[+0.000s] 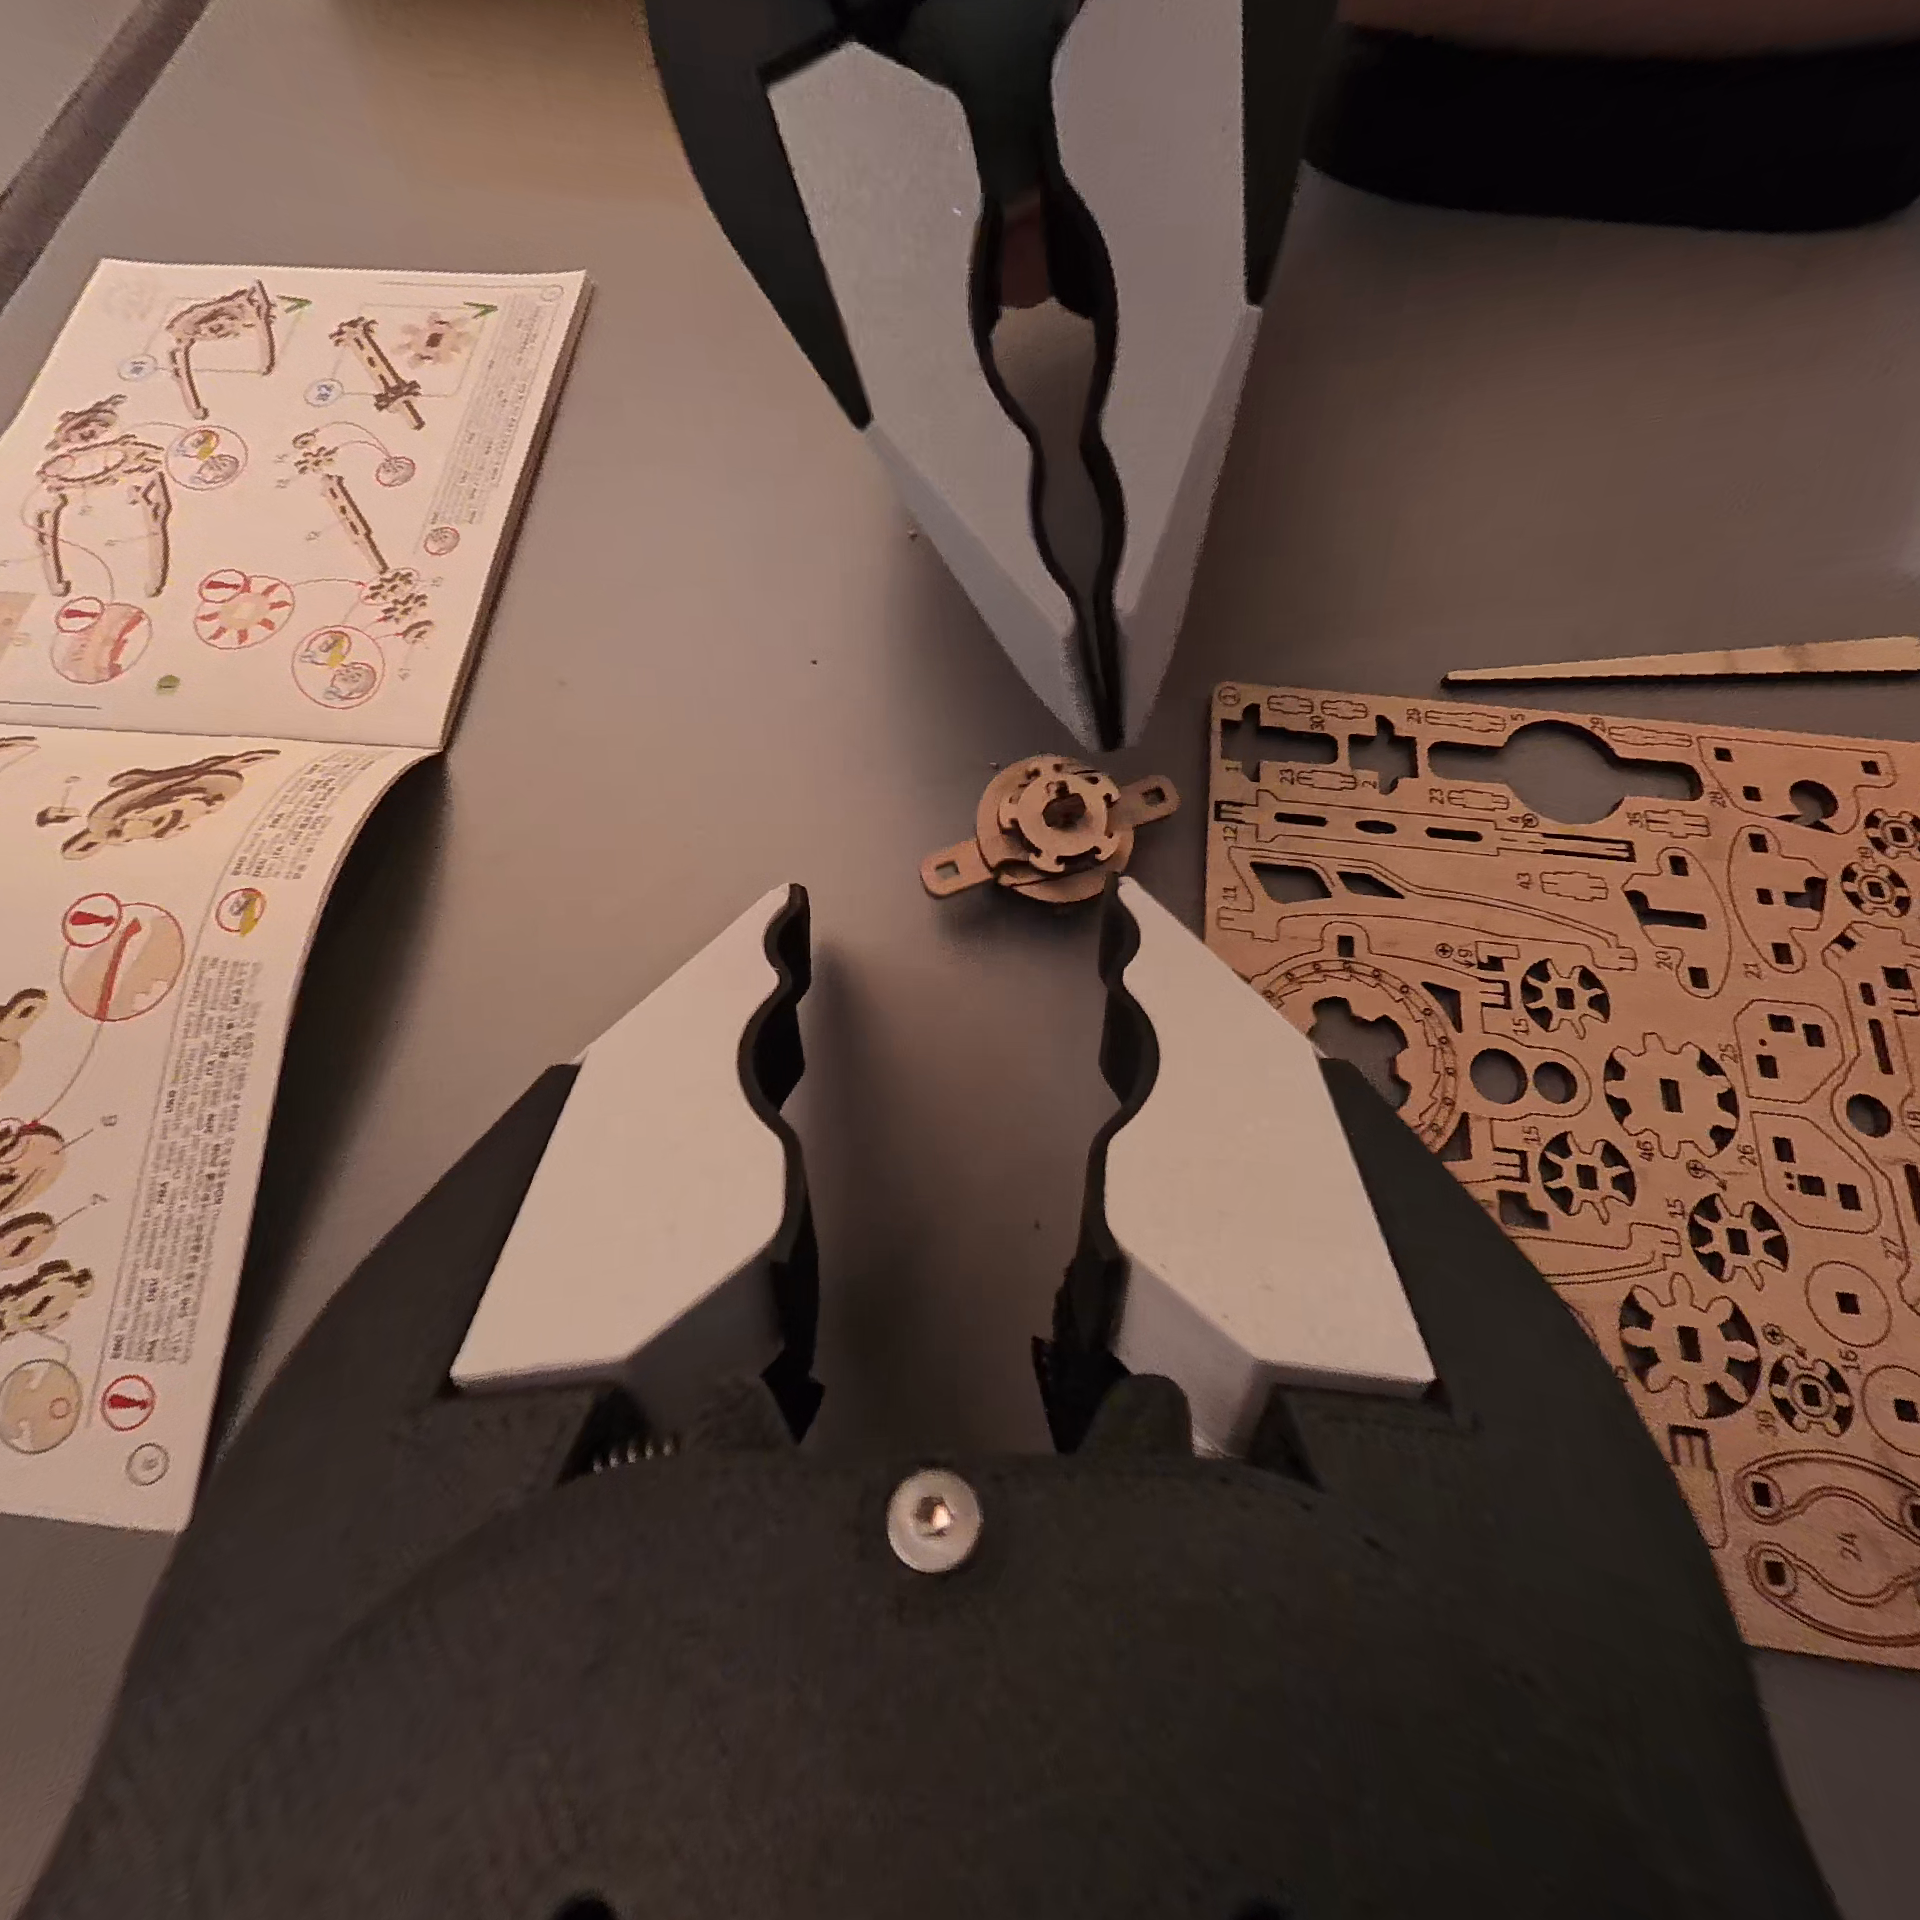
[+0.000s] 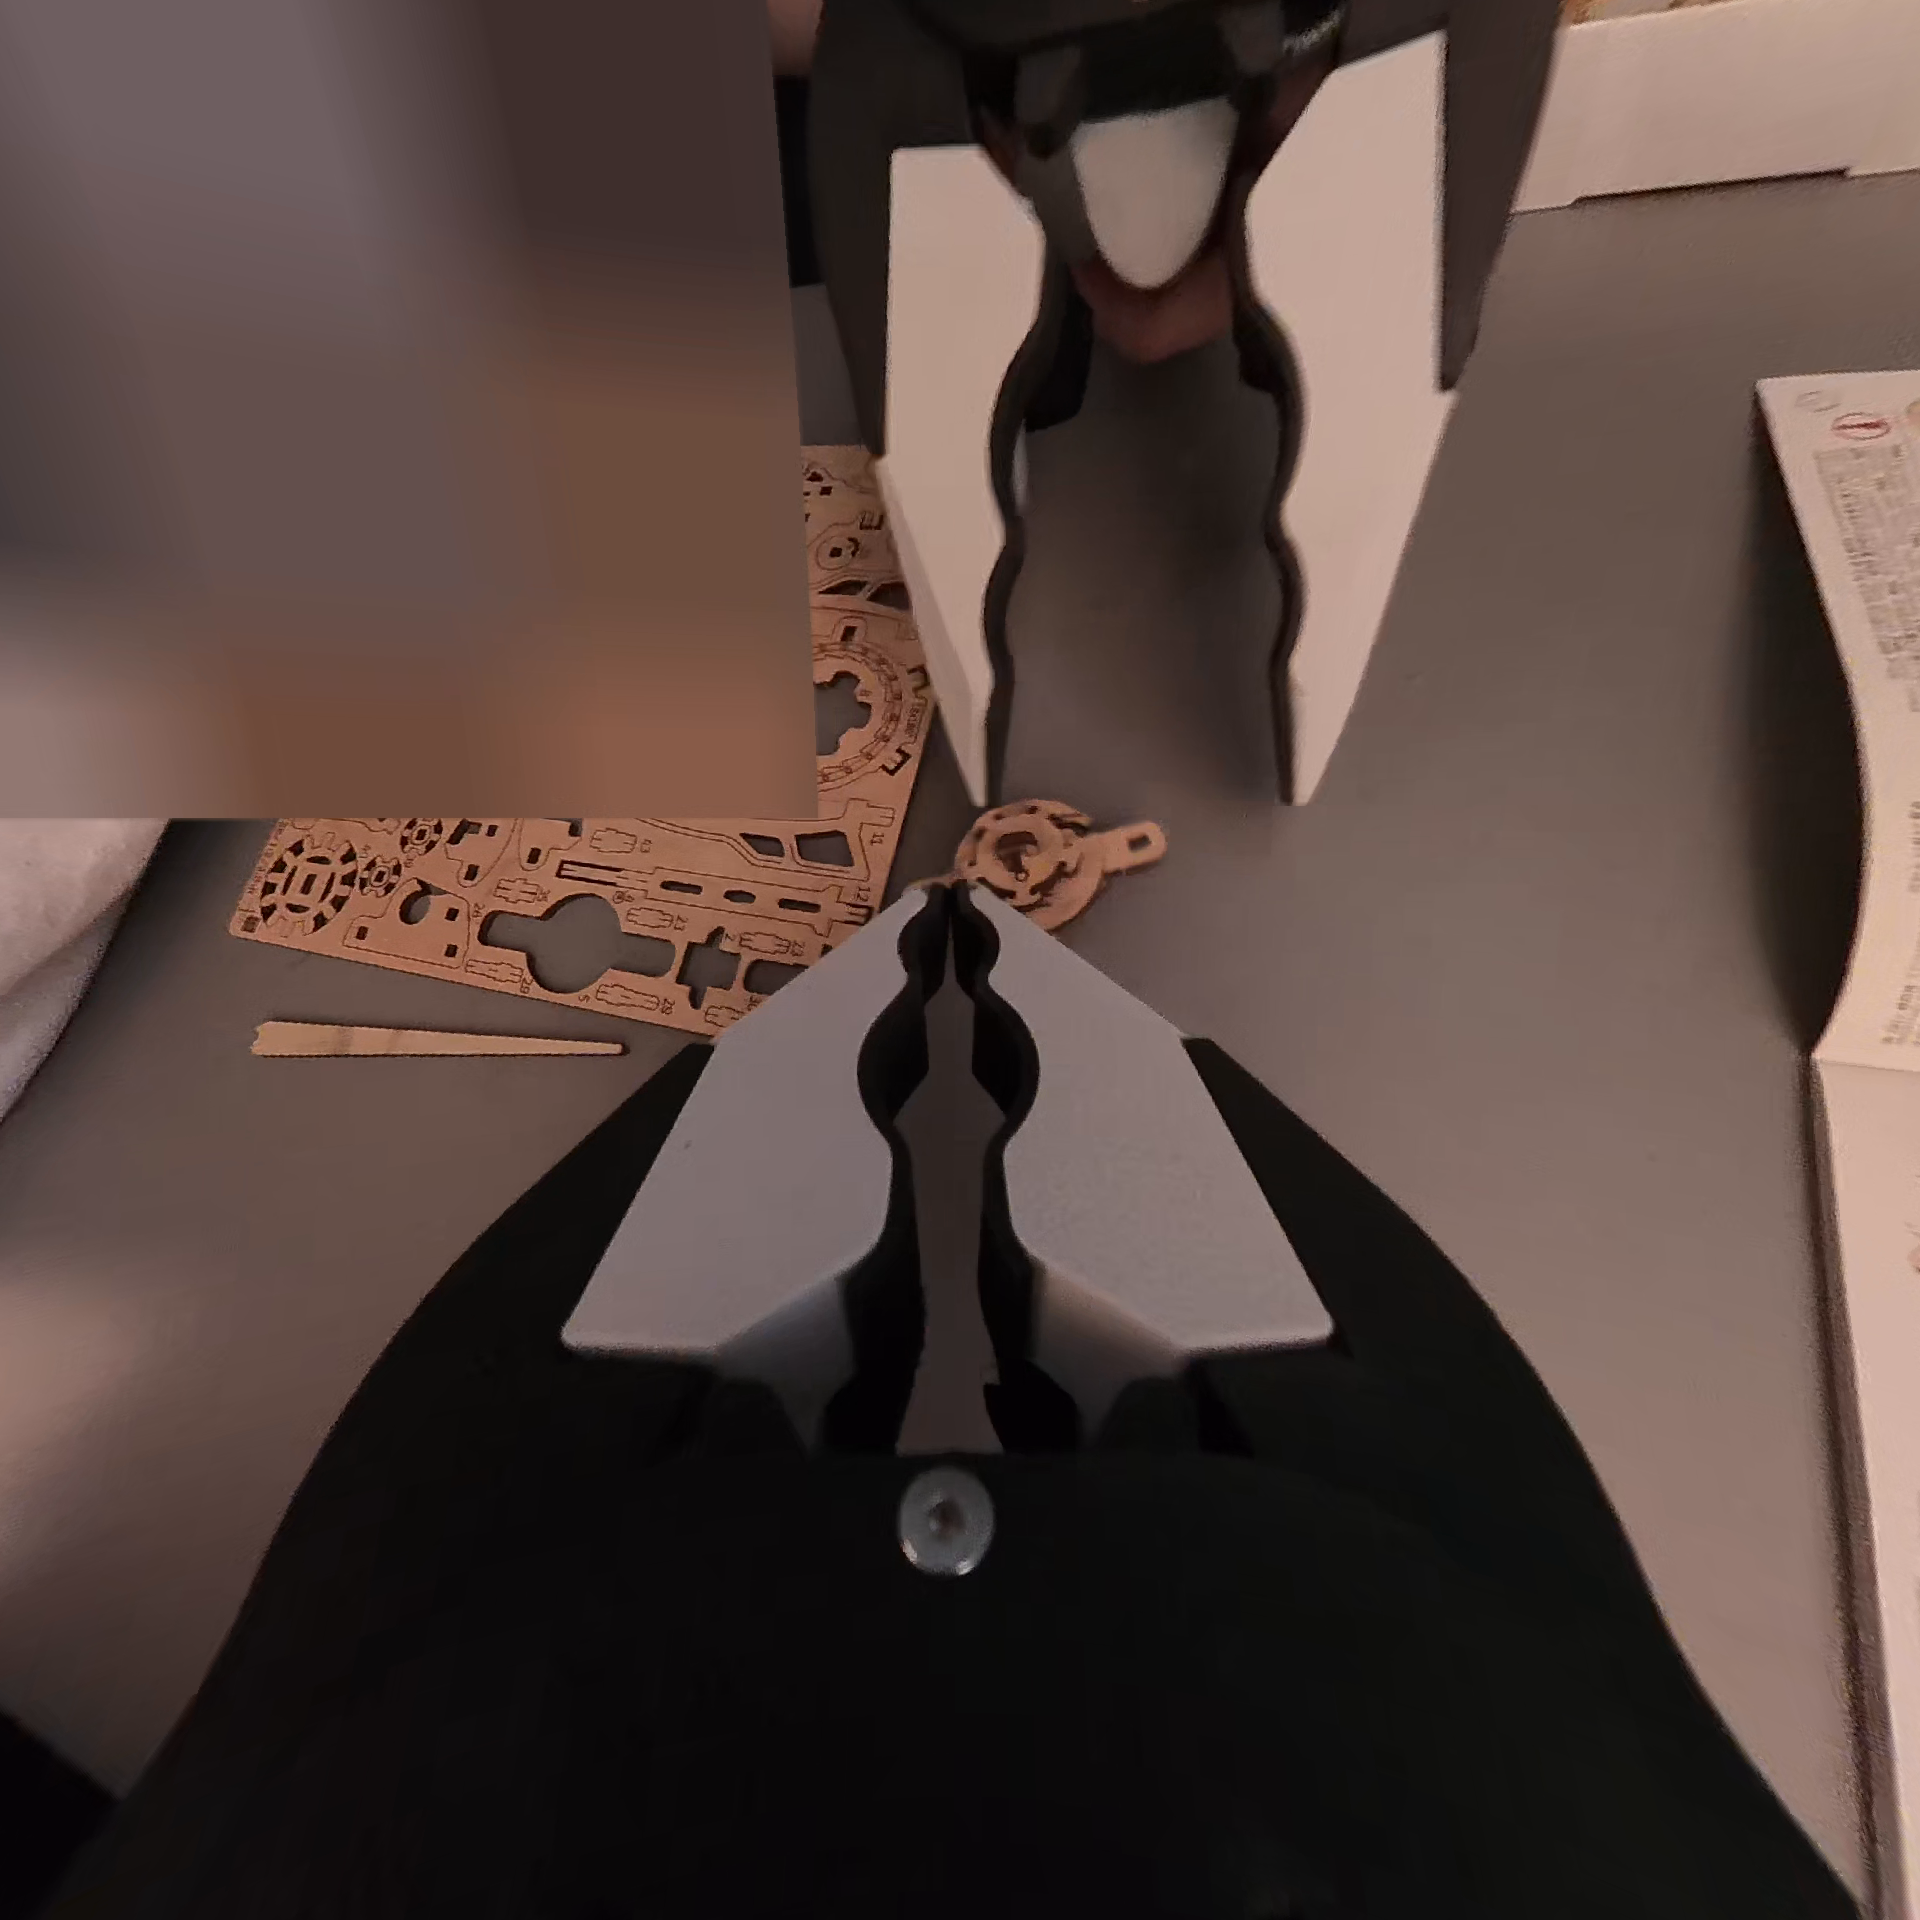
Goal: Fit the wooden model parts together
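Observation:
A small round wooden assembly [image 1: 1049, 831] with a tab on each side lies flat on the grey table [image 1: 727, 520]. My left gripper [image 1: 956, 902] is open and empty. Its fingertips sit just short of the assembly, and the right fingertip [image 1: 1127, 914] is almost at the assembly's edge. My right gripper [image 1: 1107, 727] comes from the opposite side, shut, with its tip right at the far rim of the assembly. In the right wrist view the shut gripper [image 2: 951, 896] hides one tab of the assembly [image 2: 1023, 862], and the open left gripper [image 2: 1138, 795] stands behind it.
A laser-cut wooden parts sheet [image 1: 1558, 1039] lies right of the assembly, also seen in the right wrist view [image 2: 623, 904]. A pointed wooden stick [image 1: 1683, 665] lies beyond it. An open instruction booklet [image 1: 260, 520] lies to the left. A white box [image 2: 1662, 104] stands at the table's edge. Left and right tips are no more than a few centimetres apart. It is some 12 cm from my right tips to the pointed wooden stick [image 1: 1683, 665]. It is also in sight in the right wrist view [image 2: 431, 1041].

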A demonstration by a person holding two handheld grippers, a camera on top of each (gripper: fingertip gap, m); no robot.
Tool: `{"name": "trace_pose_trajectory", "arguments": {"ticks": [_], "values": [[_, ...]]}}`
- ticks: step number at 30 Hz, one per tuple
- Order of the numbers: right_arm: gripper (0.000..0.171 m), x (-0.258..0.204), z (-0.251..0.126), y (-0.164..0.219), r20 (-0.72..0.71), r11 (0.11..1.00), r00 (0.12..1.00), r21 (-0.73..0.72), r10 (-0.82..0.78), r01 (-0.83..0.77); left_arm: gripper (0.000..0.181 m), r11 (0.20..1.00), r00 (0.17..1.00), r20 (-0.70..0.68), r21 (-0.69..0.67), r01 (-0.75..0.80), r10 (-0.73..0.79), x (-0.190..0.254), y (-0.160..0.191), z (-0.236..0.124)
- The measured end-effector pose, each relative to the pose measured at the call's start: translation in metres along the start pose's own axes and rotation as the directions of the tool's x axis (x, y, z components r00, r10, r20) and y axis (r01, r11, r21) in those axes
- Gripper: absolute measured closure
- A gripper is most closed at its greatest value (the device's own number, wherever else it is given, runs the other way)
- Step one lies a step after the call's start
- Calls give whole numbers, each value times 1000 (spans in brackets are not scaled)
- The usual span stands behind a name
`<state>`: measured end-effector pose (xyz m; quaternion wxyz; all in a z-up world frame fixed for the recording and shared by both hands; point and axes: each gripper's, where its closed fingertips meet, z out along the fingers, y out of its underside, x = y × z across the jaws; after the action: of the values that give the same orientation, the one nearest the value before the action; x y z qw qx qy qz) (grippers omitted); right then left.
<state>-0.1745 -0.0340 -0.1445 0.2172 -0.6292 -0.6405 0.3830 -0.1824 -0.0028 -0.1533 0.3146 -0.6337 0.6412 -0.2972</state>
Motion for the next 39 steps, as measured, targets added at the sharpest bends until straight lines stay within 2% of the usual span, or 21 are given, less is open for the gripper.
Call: {"name": "trace_pose_trajectory", "arguments": {"ticks": [5,8,15,21,28,31,36,37,39], "values": [[171,-6,-2,-7,4,998,998,21,-60,59,129,999,998,60,36,26,-29,-18,-2,-9],[171,2,-6,-7,-21,999,1000,44,-23,24,130,996,998,-18,72,54,-53,-7,-8,-10],[171,8,1,2,-43,1000,999,9,-7,8,132,998,998,-42,-35,-45,43,7,9,2],[171,13,-3,1,-81,1000,997,23,-4,6,138,999,998,-51,-23,-43,42,8,8,1],[156,20,-14,-10,-269,991,958,120,97,-66,144,998,998,-38,-24,-58,57,8,7,0],[144,11,-8,-7,-262,987,957,132,125,-93,144,997,997,-17,-18,-73,73,7,5,2],[153,20,0,-5,-374,997,927,80,37,-7,141,996,996,19,-8,-92,92,6,-1,4],[159,19,0,-7,-368,996,929,88,29,4,142,995,995,23,-13,-99,99,6,0,4],[160,19,0,-8,-358,995,933,98,32,3,145,994,994,18,-17,-106,106,7,1,5]]}}
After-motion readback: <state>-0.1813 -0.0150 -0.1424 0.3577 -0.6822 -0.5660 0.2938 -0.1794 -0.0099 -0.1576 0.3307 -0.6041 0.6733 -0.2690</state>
